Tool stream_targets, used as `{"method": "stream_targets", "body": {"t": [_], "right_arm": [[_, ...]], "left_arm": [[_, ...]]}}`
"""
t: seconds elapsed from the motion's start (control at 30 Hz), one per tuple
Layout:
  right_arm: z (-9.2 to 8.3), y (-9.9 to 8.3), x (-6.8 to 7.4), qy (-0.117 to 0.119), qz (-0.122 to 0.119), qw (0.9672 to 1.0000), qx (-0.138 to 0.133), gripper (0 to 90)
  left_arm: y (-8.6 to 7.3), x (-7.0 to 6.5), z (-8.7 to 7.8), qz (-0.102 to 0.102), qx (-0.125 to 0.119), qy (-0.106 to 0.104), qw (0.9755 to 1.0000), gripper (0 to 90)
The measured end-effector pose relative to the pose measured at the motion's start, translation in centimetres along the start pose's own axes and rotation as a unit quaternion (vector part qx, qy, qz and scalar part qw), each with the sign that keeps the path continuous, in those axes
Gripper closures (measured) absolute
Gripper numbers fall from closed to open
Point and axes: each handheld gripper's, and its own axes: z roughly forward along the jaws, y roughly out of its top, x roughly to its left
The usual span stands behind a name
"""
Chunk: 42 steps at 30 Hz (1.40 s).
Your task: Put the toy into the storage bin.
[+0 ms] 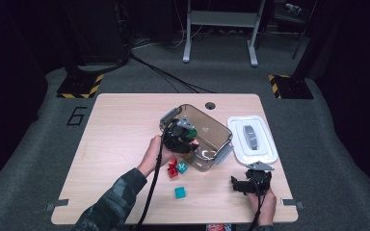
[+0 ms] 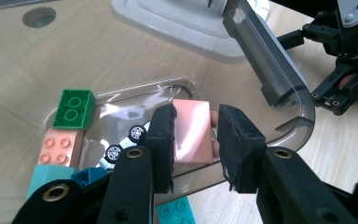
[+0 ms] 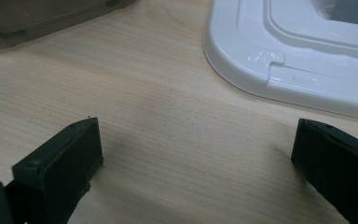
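My left gripper is shut on a pink brick and holds it over the clear grey-tinted box. In the high view this gripper reaches over the near left rim of the box. Inside the box lie a green brick, a pink studded brick, teal and blue pieces and a small wheeled part. My right gripper rests low over the bare tabletop, open, with nothing between its jaws. It sits near the table's front right.
The box's white lid lies flat to the right of the box, close ahead of my right gripper. A red brick and a teal brick sit by the box's near side. Another teal brick lies nearer the front edge.
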Motion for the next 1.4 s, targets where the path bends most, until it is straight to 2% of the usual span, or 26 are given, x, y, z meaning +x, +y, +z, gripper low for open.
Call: {"method": "stream_targets", "body": {"t": [0.1, 0.17, 0.23, 0.33, 0.47, 0.53, 0.6, 0.63, 0.67, 0.77, 0.93, 1.07, 1.2, 1.33, 1.4], "right_arm": [[0.0, 0.0, 0.0, 0.000, 0.000, 1.0000, 0.000, 1.2], [0.0, 0.0, 0.0, 0.000, 0.000, 1.0000, 0.000, 1.2], [0.0, 0.0, 0.0, 0.000, 0.000, 1.0000, 0.000, 1.2], [0.0, 0.0, 0.0, 0.000, 0.000, 1.0000, 0.000, 1.3], [0.0, 0.0, 0.0, 0.000, 0.000, 1.0000, 0.000, 1.3], [0.0, 0.0, 0.0, 0.000, 0.000, 1.0000, 0.000, 1.3], [0.0, 0.0, 0.0, 0.000, 0.000, 1.0000, 0.000, 1.3], [0.0, 0.0, 0.0, 0.000, 0.000, 1.0000, 0.000, 1.2], [0.0, 0.0, 0.0, 0.000, 0.000, 1.0000, 0.000, 1.3], [0.0, 0.0, 0.0, -0.001, 0.000, 1.0000, 0.000, 1.3], [0.0, 0.0, 0.0, 0.000, 0.001, 1.0000, 0.000, 1.3], [0.0, 0.0, 0.0, -0.001, 0.001, 1.0000, 0.000, 1.3], [0.0, 0.0, 0.0, -0.001, 0.001, 1.0000, 0.000, 1.3], [0.0, 0.0, 0.0, -0.001, 0.001, 1.0000, 0.000, 1.3], [0.0, 0.0, 0.0, -0.001, 0.001, 1.0000, 0.000, 1.3]], "left_arm": [[-0.1, 0.1, -0.3, -0.006, -0.001, -0.002, 1.0000, 59.5], [-0.3, 0.1, -0.7, -0.010, -0.004, 0.000, 0.9999, 52.0], [-0.7, 0.3, -1.4, -0.019, -0.012, 0.013, 0.9997, 44.7], [-1.1, 0.5, -2.4, -0.020, -0.018, 0.023, 0.9994, 36.5], [-1.7, 0.4, -3.3, -0.018, -0.025, 0.031, 0.9990, 29.8], [-2.3, 0.2, -3.7, -0.014, -0.026, 0.042, 0.9987, 26.6], [-2.8, 0.0, -4.2, -0.011, -0.026, 0.048, 0.9984, 24.1], [-3.5, -0.3, -4.5, -0.009, -0.027, 0.059, 0.9979, 22.6], [-3.5, -0.3, -4.5, -0.009, -0.027, 0.059, 0.9979, 21.1], [-4.8, -0.7, -5.0, -0.006, -0.027, 0.068, 0.9973, 18.8], [-6.1, -1.1, -5.2, -0.010, -0.024, 0.069, 0.9973, 17.0], [-7.3, -1.7, -5.0, -0.005, -0.017, 0.073, 0.9972, 15.0], [-8.9, -2.4, -4.3, -0.006, -0.006, 0.053, 0.9985, 14.0], [-9.9, -3.0, -3.5, -0.013, -0.003, 0.046, 0.9988, 11.1], [-10.3, -3.3, -3.1, -0.012, 0.005, 0.050, 0.9987, 7.6]]}}
